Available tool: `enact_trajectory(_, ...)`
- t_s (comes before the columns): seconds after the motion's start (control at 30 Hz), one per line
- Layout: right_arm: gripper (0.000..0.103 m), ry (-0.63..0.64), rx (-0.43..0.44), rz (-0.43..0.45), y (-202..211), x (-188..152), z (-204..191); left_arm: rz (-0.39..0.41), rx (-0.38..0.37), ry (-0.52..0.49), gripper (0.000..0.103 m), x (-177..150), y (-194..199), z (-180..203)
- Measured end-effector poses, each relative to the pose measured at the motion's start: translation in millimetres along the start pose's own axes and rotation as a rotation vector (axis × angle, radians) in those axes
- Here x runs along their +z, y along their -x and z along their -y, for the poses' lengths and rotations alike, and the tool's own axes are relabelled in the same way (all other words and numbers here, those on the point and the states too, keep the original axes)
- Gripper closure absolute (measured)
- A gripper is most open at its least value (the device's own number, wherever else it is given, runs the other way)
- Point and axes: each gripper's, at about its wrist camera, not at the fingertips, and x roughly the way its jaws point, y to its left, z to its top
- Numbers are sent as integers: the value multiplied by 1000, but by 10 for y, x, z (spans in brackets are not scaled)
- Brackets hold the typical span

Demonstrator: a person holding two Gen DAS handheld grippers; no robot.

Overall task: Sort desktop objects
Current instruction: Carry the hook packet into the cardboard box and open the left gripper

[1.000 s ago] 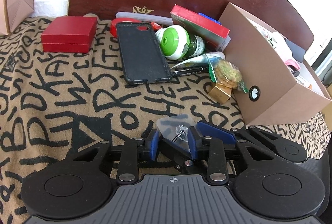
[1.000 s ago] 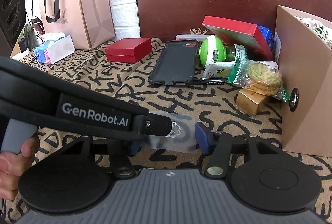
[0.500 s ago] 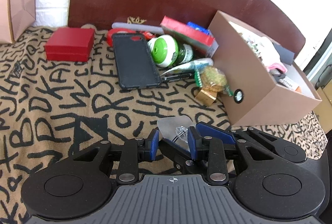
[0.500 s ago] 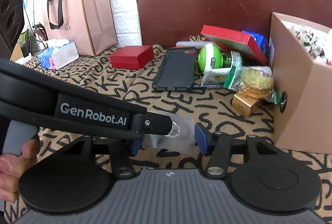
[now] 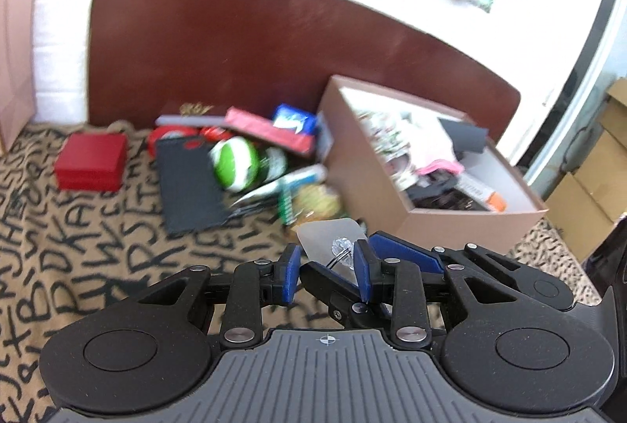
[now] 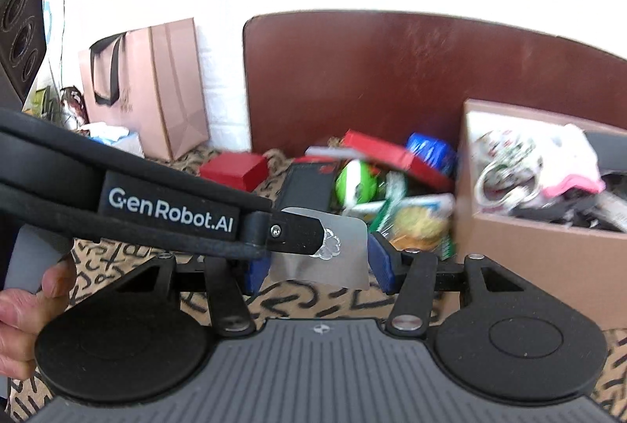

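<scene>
Both grippers meet at a clear pouch [image 5: 327, 240] with a small crystal trinket inside. In the left wrist view the left gripper [image 5: 326, 272] has its blue pads on either side of the pouch and of the right gripper's crossing finger; whether the pads actually press the pouch I cannot tell. In the right wrist view the right gripper [image 6: 319, 260] stands with its fingers spread, and the pouch fills the gap between them, its edges at both pads. The left gripper's black finger reaches in from the left onto the pouch. Ahead of the fingers and to the right sits an open cardboard box [image 5: 376, 184] full of items. Ahead and to the left lie a phone case [image 5: 188, 180], a green-capped bottle [image 5: 235, 164] and a red box [image 5: 92, 166] on the lettered cloth [image 5: 78, 254].
</scene>
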Motion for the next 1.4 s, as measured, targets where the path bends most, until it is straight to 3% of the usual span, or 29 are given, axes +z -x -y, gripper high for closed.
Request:
enact_trajectory(0.43,44,-47,-123,85,280,223,635,35,-104,-61,71,314,-378,641)
enact_trajectory(0.6,44,-74,-161,103,215,226,890,30,-143,-65,61,432,-647,722)
enact_trajectory(1.1,42,-147,-179,75,-152,146,1352,-15,-170,-60,58,514,-1207,717)
enact_trajectory(1.17,41,-151,-179,74,-172,135,1370,-4,-178,-52,46,517,-1198,707)
enact_trajectory(1.23,35,-152,-187,75,-184,129,1378,8,-189,-48,19,518,-1171,705)
enact_trajectory(1.3,18,-138,-210,71,-194,121,1360,44,-198,-57,13,506,-1097,708)
enact_trajectory(1.4,9,-127,-229,73,-183,108,1335,84,-188,-69,0,482,-992,709)
